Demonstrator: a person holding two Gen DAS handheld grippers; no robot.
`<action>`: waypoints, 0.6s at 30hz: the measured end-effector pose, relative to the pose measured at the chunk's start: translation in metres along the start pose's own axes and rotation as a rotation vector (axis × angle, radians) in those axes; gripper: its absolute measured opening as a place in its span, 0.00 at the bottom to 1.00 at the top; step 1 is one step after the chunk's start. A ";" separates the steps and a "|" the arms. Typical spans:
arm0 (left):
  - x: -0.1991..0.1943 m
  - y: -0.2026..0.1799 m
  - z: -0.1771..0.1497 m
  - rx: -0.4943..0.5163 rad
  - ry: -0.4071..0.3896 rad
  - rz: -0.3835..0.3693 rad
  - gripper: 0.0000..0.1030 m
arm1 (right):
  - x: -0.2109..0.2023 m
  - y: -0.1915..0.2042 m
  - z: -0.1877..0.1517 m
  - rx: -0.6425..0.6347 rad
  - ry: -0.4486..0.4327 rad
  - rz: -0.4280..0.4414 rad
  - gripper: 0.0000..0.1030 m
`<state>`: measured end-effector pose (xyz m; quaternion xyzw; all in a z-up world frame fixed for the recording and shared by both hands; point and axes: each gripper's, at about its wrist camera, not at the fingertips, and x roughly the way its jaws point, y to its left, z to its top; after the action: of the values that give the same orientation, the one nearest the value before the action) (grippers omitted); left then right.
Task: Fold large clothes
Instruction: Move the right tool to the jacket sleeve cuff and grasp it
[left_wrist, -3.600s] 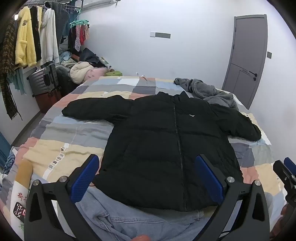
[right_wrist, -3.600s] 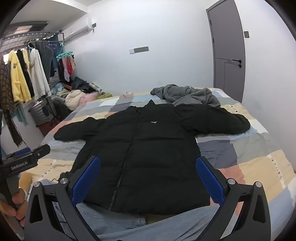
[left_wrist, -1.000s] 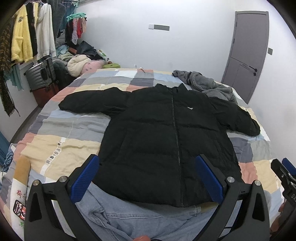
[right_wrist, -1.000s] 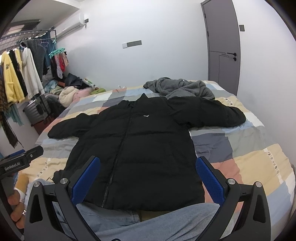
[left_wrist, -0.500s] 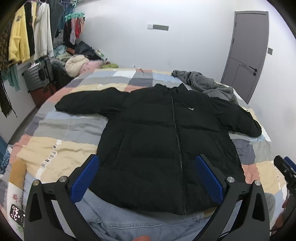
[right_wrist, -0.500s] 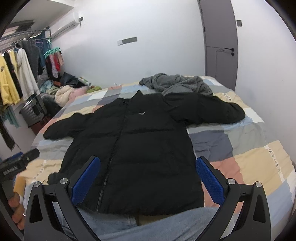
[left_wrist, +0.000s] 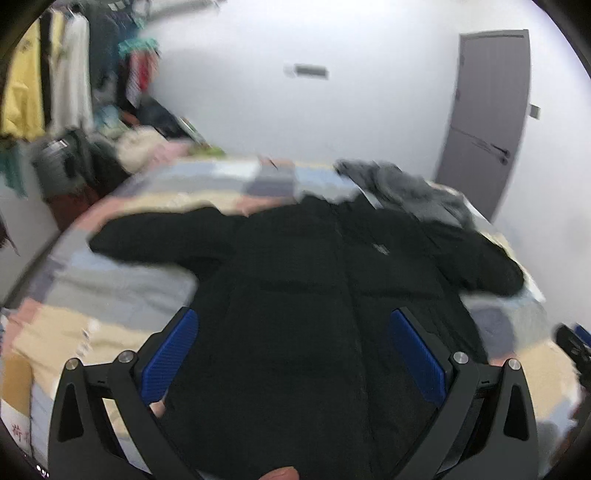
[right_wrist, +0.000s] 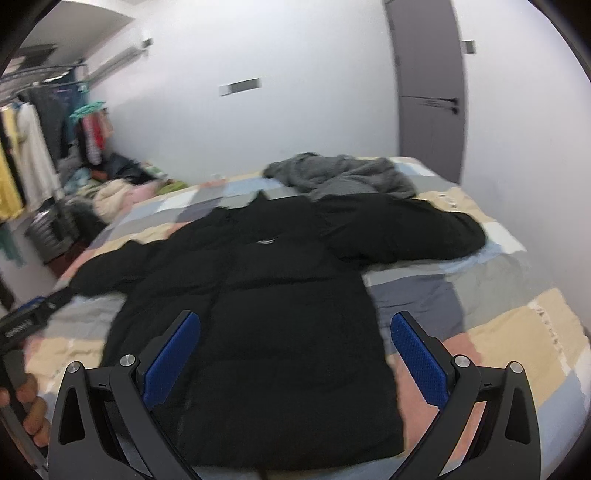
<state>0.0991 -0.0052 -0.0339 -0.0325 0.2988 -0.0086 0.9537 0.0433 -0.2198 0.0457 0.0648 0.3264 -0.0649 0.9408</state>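
Observation:
A black puffer jacket (left_wrist: 314, 280) lies flat, front up and zipped, on the patchwork bed (left_wrist: 92, 295), sleeves spread to both sides. It also shows in the right wrist view (right_wrist: 280, 295). My left gripper (left_wrist: 295, 354) is open and empty above the jacket's lower half. My right gripper (right_wrist: 295, 354) is open and empty above the jacket's hem, near its right side. The left wrist view is blurred by motion.
A grey garment (right_wrist: 340, 177) lies crumpled at the far end of the bed. A clothes rack with hanging clothes (right_wrist: 33, 147) and a suitcase (right_wrist: 51, 229) stand at the left. A grey door (right_wrist: 428, 88) is at the far right. Pale blue fabric (right_wrist: 229, 472) lies under the jacket's hem.
Both grippers have moved forward and lower over the jacket, which now fills more of each view. The jacket itself has not moved.

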 end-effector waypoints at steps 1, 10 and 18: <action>0.004 0.000 0.001 0.004 -0.010 -0.007 1.00 | 0.003 -0.005 0.002 0.002 -0.003 -0.011 1.00; 0.063 0.001 -0.008 -0.001 0.046 -0.119 1.00 | 0.035 -0.052 0.024 0.027 0.017 -0.078 1.00; 0.090 0.007 -0.018 -0.080 0.074 -0.143 1.00 | 0.071 -0.087 0.050 -0.036 -0.057 -0.183 1.00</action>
<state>0.1626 -0.0021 -0.1000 -0.0913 0.3311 -0.0660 0.9369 0.1143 -0.3193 0.0332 0.0159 0.3051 -0.1464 0.9409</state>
